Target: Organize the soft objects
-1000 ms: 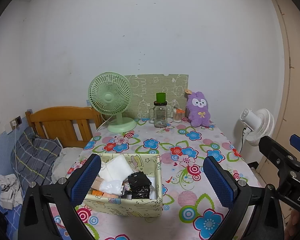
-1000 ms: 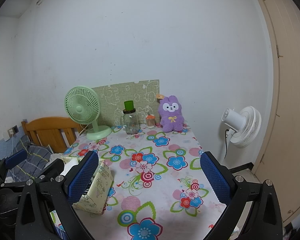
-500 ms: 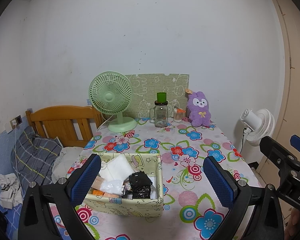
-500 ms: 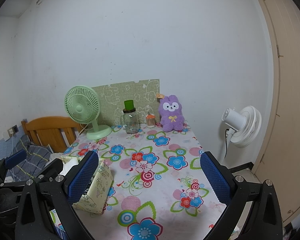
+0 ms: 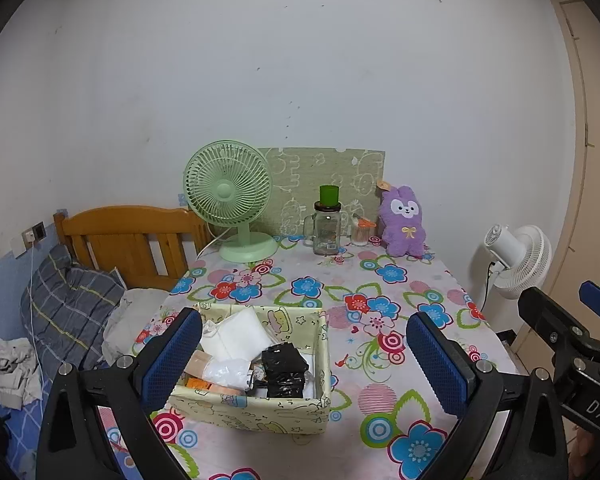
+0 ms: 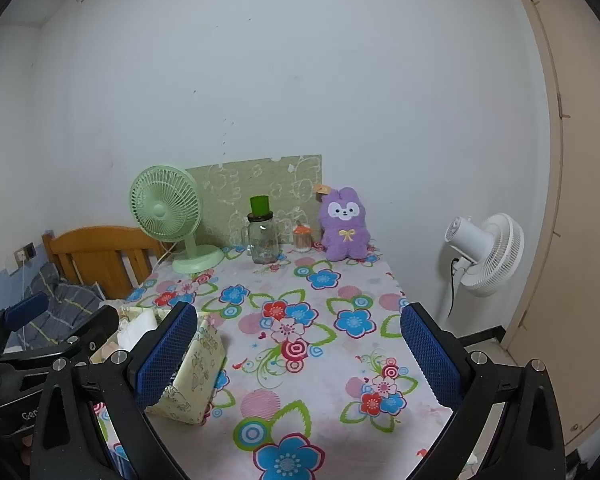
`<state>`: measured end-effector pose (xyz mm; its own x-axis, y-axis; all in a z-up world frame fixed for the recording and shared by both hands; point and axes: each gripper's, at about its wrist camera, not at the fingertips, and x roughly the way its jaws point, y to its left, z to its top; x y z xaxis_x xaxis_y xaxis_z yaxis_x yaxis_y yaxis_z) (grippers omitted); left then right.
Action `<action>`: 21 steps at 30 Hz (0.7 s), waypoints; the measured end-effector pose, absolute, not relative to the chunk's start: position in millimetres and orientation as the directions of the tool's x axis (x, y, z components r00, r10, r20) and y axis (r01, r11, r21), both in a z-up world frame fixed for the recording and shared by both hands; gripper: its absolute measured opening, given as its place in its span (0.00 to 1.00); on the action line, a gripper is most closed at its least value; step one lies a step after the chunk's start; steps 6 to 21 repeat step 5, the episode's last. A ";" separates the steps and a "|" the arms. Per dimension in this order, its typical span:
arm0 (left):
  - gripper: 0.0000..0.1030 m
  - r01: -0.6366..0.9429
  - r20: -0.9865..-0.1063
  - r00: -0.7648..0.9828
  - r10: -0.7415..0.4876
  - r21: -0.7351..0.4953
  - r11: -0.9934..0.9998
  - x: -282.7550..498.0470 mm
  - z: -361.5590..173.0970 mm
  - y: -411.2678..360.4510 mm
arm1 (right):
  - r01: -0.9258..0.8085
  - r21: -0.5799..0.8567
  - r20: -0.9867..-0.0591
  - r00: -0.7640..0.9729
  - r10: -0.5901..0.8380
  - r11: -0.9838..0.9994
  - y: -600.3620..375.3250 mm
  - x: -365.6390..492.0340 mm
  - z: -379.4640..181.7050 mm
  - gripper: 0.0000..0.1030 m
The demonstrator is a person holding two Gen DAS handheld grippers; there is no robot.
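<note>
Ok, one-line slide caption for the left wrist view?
Open left gripper hovers over a fabric storage box of soft items on a floral tablecloth; purple plush behind.

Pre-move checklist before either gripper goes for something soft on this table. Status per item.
1. Left gripper open and empty: ok, jaws spread wide above the fabric storage box.
2. Right gripper open and empty: ok, nothing between the pads.
3. Box has room: cannot tell; white packets and a black bag already fill much of it.
4. Purple plush bunny reachable: ok; it sits upright at the far edge against the wall.
5. Path to the plush: not ok for a careless sweep; the glass jar and small orange-lidded jar stand close beside it.
6. Grippers apart from each other: ok.
</note>
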<state>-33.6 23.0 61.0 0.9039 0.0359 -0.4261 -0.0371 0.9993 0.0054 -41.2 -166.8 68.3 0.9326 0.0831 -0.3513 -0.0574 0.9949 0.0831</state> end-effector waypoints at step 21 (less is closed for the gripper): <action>1.00 -0.038 -0.430 0.902 0.037 0.006 0.999 -32.3 59.3 24.2 | -0.057 0.083 -0.354 0.931 0.083 0.995 -165.9 -40.3 67.9 1.00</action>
